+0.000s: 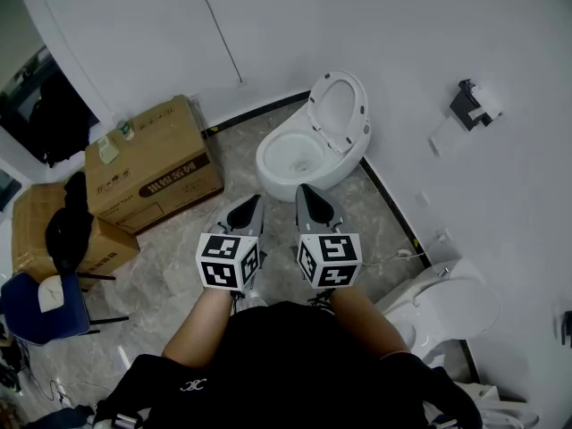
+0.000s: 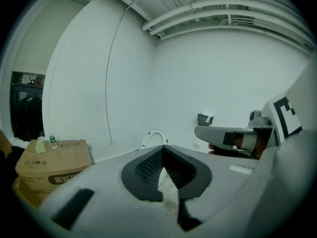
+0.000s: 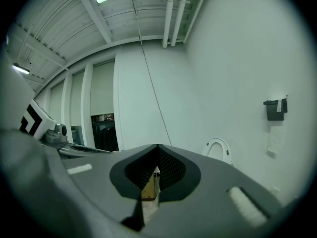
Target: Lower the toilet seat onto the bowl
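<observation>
A white toilet [image 1: 295, 156] stands by the far wall, its oval seat [image 1: 338, 107] raised upright against the back. The seat also shows small and upright in the left gripper view [image 2: 155, 136] and in the right gripper view [image 3: 219, 150]. My left gripper [image 1: 253, 201] and right gripper [image 1: 304, 190] are held side by side in front of the bowl, a short way from it and touching nothing. Both are shut with nothing between the tips, as the left gripper [image 2: 163, 147] and right gripper [image 3: 157, 146] show in their own views.
Cardboard boxes [image 1: 152, 164] stand on the marble floor at left, with a blue chair [image 1: 36, 307] nearer me. A second white toilet [image 1: 447, 307] is close at lower right. A black paper holder [image 1: 472, 105] hangs on the right wall.
</observation>
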The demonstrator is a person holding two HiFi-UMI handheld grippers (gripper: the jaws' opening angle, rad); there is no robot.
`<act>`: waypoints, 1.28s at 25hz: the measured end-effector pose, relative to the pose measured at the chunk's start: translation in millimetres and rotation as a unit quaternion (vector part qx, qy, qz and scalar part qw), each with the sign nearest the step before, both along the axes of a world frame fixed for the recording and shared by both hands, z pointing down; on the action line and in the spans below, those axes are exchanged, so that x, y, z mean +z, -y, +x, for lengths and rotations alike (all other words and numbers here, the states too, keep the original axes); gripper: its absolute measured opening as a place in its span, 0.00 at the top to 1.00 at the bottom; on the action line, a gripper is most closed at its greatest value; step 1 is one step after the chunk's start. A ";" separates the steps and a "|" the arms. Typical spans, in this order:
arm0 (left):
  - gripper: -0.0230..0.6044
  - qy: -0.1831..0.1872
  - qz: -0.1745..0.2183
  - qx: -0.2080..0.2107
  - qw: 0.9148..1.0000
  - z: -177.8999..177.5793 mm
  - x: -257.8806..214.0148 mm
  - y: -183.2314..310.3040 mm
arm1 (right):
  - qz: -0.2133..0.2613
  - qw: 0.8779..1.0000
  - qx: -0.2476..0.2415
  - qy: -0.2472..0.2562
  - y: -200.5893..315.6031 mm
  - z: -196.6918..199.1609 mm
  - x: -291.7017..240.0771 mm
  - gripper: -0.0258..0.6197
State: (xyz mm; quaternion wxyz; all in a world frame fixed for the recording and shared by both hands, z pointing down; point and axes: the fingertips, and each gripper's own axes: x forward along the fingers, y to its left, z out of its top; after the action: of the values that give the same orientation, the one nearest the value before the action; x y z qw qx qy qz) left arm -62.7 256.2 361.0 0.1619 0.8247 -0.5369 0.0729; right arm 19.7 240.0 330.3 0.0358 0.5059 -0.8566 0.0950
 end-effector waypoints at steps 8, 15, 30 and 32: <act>0.95 -0.008 0.005 0.011 1.000 -31.8 2.7 15.8 | 0.000 1.000 0.010 -0.016 11.5 -32.8 5.2 0.95; 0.95 -0.007 0.007 0.032 0.999 -60.6 6.7 24.4 | 0.002 0.999 0.030 -0.017 18.9 -61.3 7.7 0.95; 0.95 -0.012 -0.005 0.024 1.000 -84.4 18.6 64.9 | -0.003 0.999 0.028 -0.028 65.0 -76.8 16.6 0.95; 0.95 -0.010 -0.003 0.022 1.000 -82.3 19.5 76.5 | -0.003 0.999 0.026 -0.027 78.7 -75.0 18.4 0.95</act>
State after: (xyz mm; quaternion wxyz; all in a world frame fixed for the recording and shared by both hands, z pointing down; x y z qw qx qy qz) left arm -145.0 179.8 380.5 0.1682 0.8363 -0.5171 0.0696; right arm -55.3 161.3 348.7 0.0577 0.5299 -0.8418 0.0846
